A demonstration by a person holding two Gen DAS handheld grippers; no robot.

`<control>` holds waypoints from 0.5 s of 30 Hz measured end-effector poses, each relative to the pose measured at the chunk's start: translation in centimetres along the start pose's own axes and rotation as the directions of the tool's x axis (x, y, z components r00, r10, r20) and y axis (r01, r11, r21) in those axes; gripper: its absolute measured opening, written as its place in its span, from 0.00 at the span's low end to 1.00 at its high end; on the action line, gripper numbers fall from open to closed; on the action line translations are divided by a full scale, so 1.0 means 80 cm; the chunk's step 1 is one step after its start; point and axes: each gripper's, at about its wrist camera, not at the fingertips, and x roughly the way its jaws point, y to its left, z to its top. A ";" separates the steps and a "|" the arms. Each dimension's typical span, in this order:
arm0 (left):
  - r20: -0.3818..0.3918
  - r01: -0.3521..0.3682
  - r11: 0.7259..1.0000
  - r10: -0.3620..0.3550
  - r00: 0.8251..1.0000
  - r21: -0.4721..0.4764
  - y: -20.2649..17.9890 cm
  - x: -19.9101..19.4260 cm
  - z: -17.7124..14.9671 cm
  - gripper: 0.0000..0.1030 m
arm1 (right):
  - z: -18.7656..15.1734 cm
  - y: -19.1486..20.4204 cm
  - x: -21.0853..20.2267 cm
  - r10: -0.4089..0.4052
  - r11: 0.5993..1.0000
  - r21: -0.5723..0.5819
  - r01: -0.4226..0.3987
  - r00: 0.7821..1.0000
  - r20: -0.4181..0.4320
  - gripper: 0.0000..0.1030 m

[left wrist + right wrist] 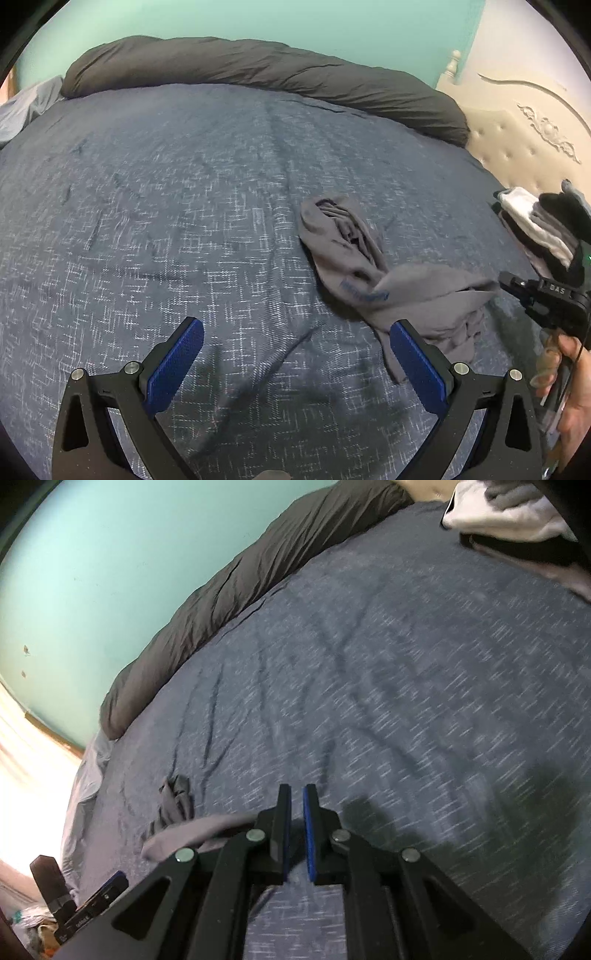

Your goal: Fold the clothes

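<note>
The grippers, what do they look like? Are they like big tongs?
A bit, yes. The left gripper has black arms with triangle cut-outs, round silver bolts and bumpy blue pads on its fingers. The right gripper looks the same, with thin blue pads. Seen from the left, its black body carries white letters and a green light.

- A grey garment is lying crumpled and unfolded on the blue-flecked bedspread, right of centre in the left wrist view. One part is stretching towards the far side with an opening showing dark folds; the nearer part is bunching and trailing down to the right. A small blue print is showing near its middle.
- In the right wrist view the same grey garment is sitting at the near left, partly hidden.
- A stack of folded clothes, white, grey and black, is resting at the bed's right edge, well apart from the grey piece.
</note>
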 end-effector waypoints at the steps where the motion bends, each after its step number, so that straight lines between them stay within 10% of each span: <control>1: 0.002 -0.002 1.000 0.002 1.000 -0.004 0.002 -0.001 0.000 1.00 | 0.001 0.001 -0.004 -0.006 1.000 -0.003 0.006 1.000 0.011 0.07; 5: 0.008 -0.011 1.000 0.011 1.000 -0.018 0.009 -0.003 0.000 1.00 | 0.002 0.030 -0.004 0.069 0.994 -0.080 -0.068 0.998 0.008 0.09; 8: 0.013 -0.018 0.999 0.018 1.000 -0.029 0.015 -0.005 0.000 1.00 | -0.006 0.059 0.012 0.143 0.980 -0.135 -0.149 0.988 -0.053 0.38; 15: 0.015 -0.037 0.998 0.038 0.999 -0.053 0.032 -0.011 -0.003 1.00 | -0.039 0.131 0.055 0.186 0.927 -0.286 -0.244 0.959 -0.215 0.44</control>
